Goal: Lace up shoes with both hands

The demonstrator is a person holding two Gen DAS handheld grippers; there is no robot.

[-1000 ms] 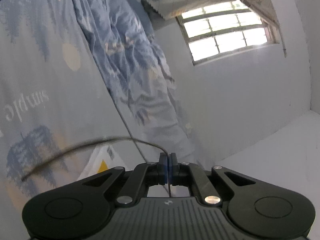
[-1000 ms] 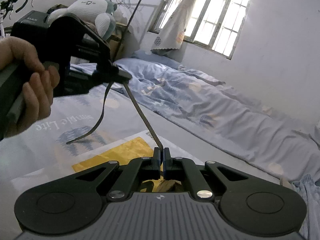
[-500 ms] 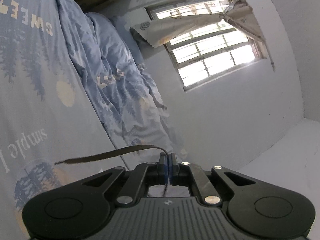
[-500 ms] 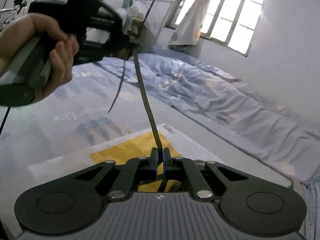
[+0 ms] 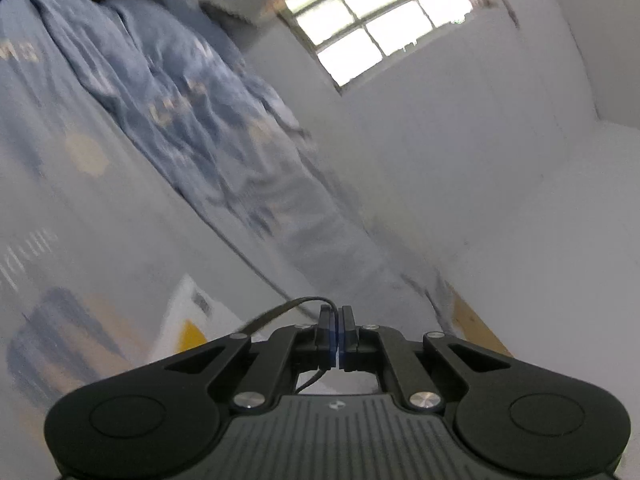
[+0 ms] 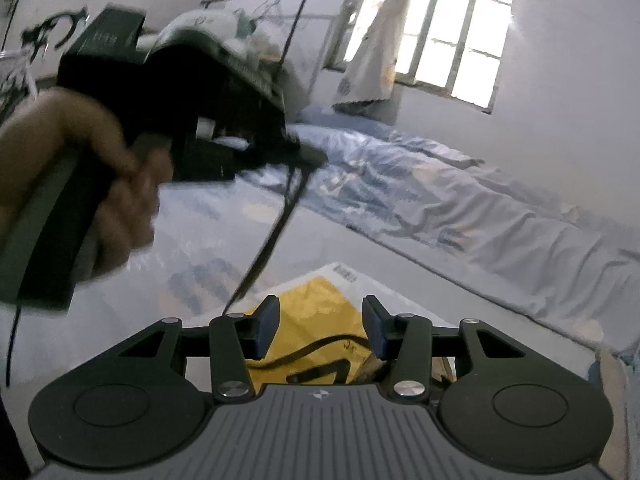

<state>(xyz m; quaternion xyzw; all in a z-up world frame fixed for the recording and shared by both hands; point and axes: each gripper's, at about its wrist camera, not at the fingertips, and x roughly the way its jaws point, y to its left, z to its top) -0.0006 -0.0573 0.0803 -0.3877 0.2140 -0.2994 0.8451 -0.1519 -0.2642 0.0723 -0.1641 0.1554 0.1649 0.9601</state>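
A bed (image 6: 460, 216) with rumpled blue bedding fills the far side under a bright window (image 6: 452, 36), and a yellow-and-white package (image 6: 316, 300) lies on it just beyond the right gripper (image 6: 320, 322). That gripper's 2 jaws are opening with nothing pressed between them. To the left, a hand (image 6: 80, 184) holds the left gripper (image 5: 336, 334) raised and clenched on the dark shoelace (image 6: 272, 240), which hangs down from it toward the package, its slack lying on the yellow surface; the shoe itself is out of view.
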